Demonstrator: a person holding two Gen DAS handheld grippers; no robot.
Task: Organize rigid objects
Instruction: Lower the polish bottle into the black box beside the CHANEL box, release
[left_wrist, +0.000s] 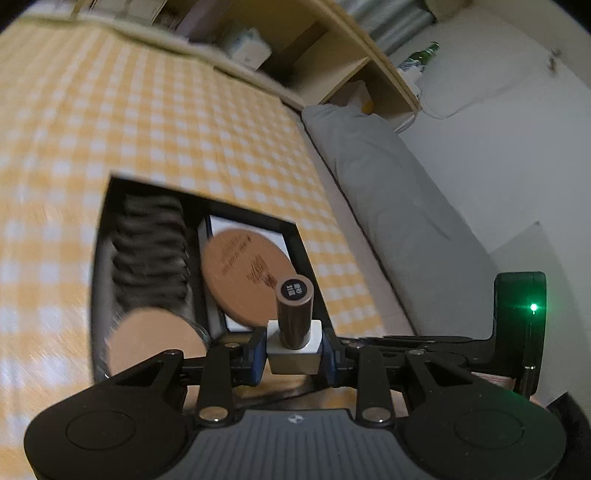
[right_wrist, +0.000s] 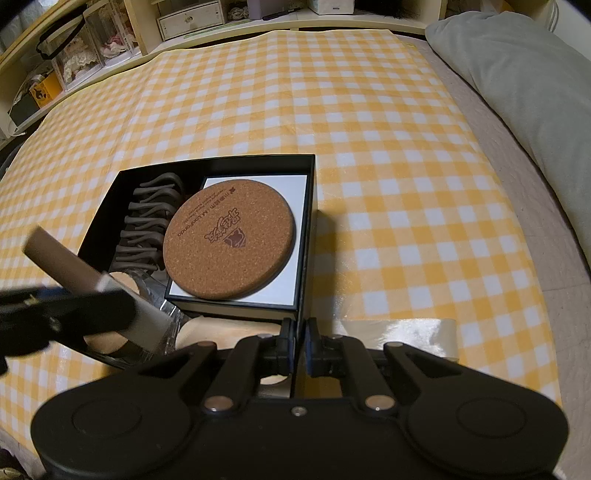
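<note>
A lipstick-like tube (left_wrist: 293, 314) with a brown cap and a white square base sits between the pads of my left gripper (left_wrist: 293, 350), which is shut on the base. It hangs over the near right corner of an open black box (left_wrist: 258, 216). In the right wrist view the same tube (right_wrist: 62, 262) is tilted above the box's left side, with the blurred left gripper (right_wrist: 92, 306) around it. In the box (right_wrist: 221, 160) a round cork coaster (right_wrist: 229, 240) rests on a white-topped case (right_wrist: 258, 295). My right gripper (right_wrist: 300, 347) is shut on the box's thin near right wall.
Dark brown wavy pieces (right_wrist: 147, 221) fill the box's left side, and a glass jar with a cork lid (left_wrist: 155, 343) stands at its near left. The box lies on a yellow checked cloth (right_wrist: 369, 147). A grey pillow (right_wrist: 517, 74) lies to the right, shelves behind.
</note>
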